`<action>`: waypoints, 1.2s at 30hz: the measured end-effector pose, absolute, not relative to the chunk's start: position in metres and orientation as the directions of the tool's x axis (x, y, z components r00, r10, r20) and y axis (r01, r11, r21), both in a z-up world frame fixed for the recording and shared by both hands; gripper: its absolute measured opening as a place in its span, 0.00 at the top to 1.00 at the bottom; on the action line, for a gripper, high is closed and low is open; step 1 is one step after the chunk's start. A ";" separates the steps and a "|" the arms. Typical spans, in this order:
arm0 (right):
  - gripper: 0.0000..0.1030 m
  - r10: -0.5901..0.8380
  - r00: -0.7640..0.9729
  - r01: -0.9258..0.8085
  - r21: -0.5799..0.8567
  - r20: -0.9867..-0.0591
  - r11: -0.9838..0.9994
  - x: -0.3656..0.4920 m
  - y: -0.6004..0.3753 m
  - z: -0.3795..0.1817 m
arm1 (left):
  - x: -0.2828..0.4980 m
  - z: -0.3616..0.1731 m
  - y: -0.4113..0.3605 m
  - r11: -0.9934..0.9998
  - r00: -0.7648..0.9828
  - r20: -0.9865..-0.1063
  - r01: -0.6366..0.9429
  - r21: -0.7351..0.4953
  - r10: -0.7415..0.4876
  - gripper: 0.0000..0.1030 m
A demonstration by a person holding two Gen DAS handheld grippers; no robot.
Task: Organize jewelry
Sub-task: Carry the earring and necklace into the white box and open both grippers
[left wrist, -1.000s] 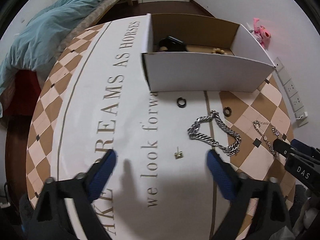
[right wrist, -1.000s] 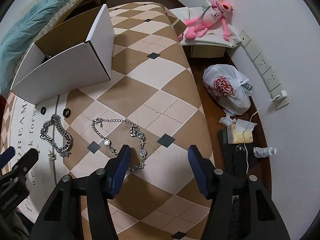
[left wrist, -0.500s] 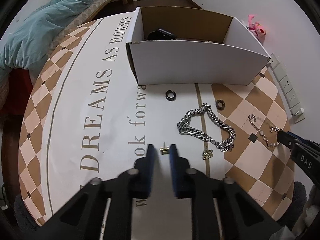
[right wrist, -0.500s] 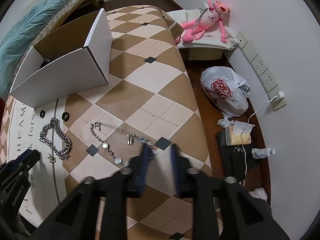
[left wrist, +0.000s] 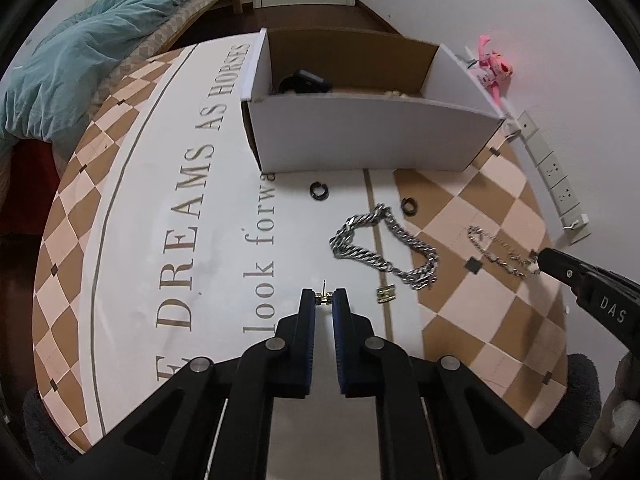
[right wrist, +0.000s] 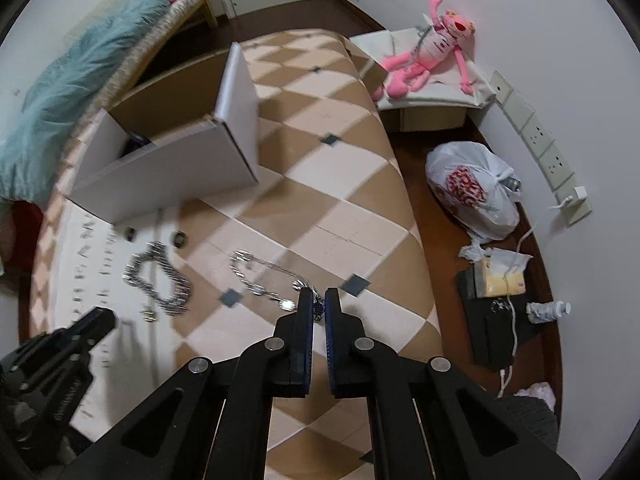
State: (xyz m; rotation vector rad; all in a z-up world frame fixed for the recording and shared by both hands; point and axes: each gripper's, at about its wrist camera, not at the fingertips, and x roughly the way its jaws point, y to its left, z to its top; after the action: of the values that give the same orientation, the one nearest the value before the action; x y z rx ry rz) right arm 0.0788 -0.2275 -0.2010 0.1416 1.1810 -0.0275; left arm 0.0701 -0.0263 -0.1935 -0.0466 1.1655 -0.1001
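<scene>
My left gripper (left wrist: 324, 300) is shut on a small gold earring (left wrist: 323, 298) just above the printed cloth. A second gold earring (left wrist: 385, 294) lies to its right. A thick silver chain (left wrist: 384, 246) lies ahead, with two black rings (left wrist: 318, 191) (left wrist: 408, 205) beyond it. My right gripper (right wrist: 319, 307) is shut on one end of the thin charm bracelet (right wrist: 256, 280), whose other end trails on the checkered cloth. The bracelet also shows in the left wrist view (left wrist: 500, 250). An open white cardboard box (left wrist: 372, 140) stands at the back with dark items inside.
The round table's edge (right wrist: 416, 240) drops off to the right. On the floor there lie a white plastic bag (right wrist: 472, 192), a tissue pack and cables. A pink plush toy (right wrist: 428, 48) sits on a stool. A bed with a teal blanket (left wrist: 80, 44) is at the left.
Both grippers went from open to shut: the left closed on the gold earring, the right on the bracelet's end and lifted it, dragging the chain.
</scene>
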 end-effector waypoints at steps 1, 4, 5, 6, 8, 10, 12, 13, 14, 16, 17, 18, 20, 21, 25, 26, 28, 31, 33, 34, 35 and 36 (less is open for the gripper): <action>0.95 0.071 0.392 0.086 0.114 -0.917 0.990 0.079 -0.226 -0.193 | 0.070 -0.189 -0.025 0.993 0.394 -0.912 0.057 -0.099 -0.114 0.94; 0.95 0.117 0.418 0.057 0.154 -0.901 0.986 0.080 -0.223 -0.171 | 0.072 -0.172 -0.023 0.990 0.411 -0.901 0.063 -0.126 -0.140 0.94; 0.95 0.130 0.426 0.048 0.166 -0.896 0.985 0.081 -0.222 -0.165 | 0.074 -0.166 -0.021 0.989 0.417 -0.896 0.065 -0.136 -0.150 0.94; 0.95 0.148 0.435 0.037 0.183 -0.888 0.982 0.082 -0.220 -0.156 | 0.076 -0.159 -0.020 0.987 0.423 -0.891 0.066 -0.149 -0.163 0.94; 0.95 0.173 0.455 0.012 0.200 -0.874 0.980 0.087 -0.217 -0.138 | 0.083 -0.148 -0.017 0.981 0.427 -0.883 0.066 -0.184 -0.195 0.94; 0.95 0.192 0.476 -0.014 0.210 -0.858 0.978 0.093 -0.213 -0.119 | 0.092 -0.135 -0.013 0.976 0.440 -0.872 0.068 -0.205 -0.214 0.94; 0.95 0.214 0.496 -0.043 0.223 -0.842 0.974 0.102 -0.209 -0.100 | 0.103 -0.122 -0.009 0.973 0.456 -0.860 0.073 -0.217 -0.227 0.94; 0.95 0.230 0.505 -0.060 0.232 -0.832 0.971 0.107 -0.206 -0.089 | 0.109 -0.116 -0.007 0.972 0.462 -0.856 0.075 -0.223 -0.232 0.94; 0.95 0.238 0.513 -0.072 0.236 -0.825 0.969 0.110 -0.204 -0.081 | 0.113 -0.111 -0.006 0.971 0.468 -0.852 0.078 -0.227 -0.237 0.94; 0.95 0.257 0.528 -0.103 0.239 -0.810 0.966 0.122 -0.197 -0.063 | 0.129 -0.099 -0.003 0.968 0.478 -0.843 0.089 -0.235 -0.248 0.94; 0.95 0.260 0.535 -0.113 0.237 -0.804 0.965 0.126 -0.195 -0.057 | 0.134 -0.095 -0.001 0.967 0.481 -0.840 0.090 -0.239 -0.252 0.94; 0.95 0.265 0.540 -0.129 0.233 -0.799 0.964 0.134 -0.191 -0.051 | 0.144 -0.090 0.000 0.965 0.485 -0.836 0.095 -0.244 -0.258 0.94; 0.95 0.270 0.543 -0.143 0.230 -0.795 0.963 0.148 -0.185 -0.044 | 0.159 -0.086 0.003 0.965 0.484 -0.835 0.096 -0.246 -0.261 0.94; 0.95 0.271 0.541 -0.148 0.227 -0.796 0.962 0.157 -0.181 -0.043 | 0.169 -0.085 0.005 0.962 0.478 -0.836 0.097 -0.256 -0.270 0.94; 0.95 0.273 0.497 -0.140 0.234 -0.824 0.962 0.198 -0.175 -0.057 | 0.205 -0.093 0.008 0.958 0.440 -0.852 0.093 -0.270 -0.283 0.94; 0.95 0.271 0.484 -0.134 0.236 -0.832 0.963 0.206 -0.174 -0.063 | 0.213 -0.097 0.008 0.959 0.429 -0.858 0.090 -0.270 -0.282 0.94; 0.95 0.259 0.452 -0.117 0.232 -0.853 0.966 0.226 -0.173 -0.078 | 0.225 -0.105 0.007 0.959 0.405 -0.870 0.087 -0.269 -0.281 0.94; 0.95 0.231 0.412 -0.100 0.209 -0.881 0.973 0.247 -0.173 -0.100 | 0.245 -0.121 0.005 0.959 0.358 -0.890 0.085 -0.270 -0.283 0.94; 0.95 0.215 0.390 -0.091 0.195 -0.895 0.977 0.258 -0.172 -0.113 | 0.255 -0.131 0.003 0.957 0.332 -0.898 0.083 -0.277 -0.289 0.94; 0.95 0.211 0.378 -0.087 0.192 -0.902 0.978 0.264 -0.173 -0.119 | 0.258 -0.135 0.002 0.956 0.319 -0.901 0.083 -0.282 -0.294 0.94; 0.95 0.207 0.369 -0.085 0.189 -0.906 0.978 0.268 -0.173 -0.123 | 0.261 -0.137 0.001 0.953 0.309 -0.902 0.084 -0.290 -0.302 0.94; 0.94 0.202 0.362 -0.081 0.186 -0.910 0.979 0.271 -0.174 -0.128 | 0.264 -0.142 -0.001 0.948 0.288 -0.904 0.083 -0.307 -0.317 0.94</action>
State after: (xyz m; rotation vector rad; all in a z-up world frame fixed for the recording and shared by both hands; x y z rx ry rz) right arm 0.2712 -0.1742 -0.1275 0.1157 1.1869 0.1830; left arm 0.2644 -0.0007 -0.1423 -0.2162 1.2530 -0.2697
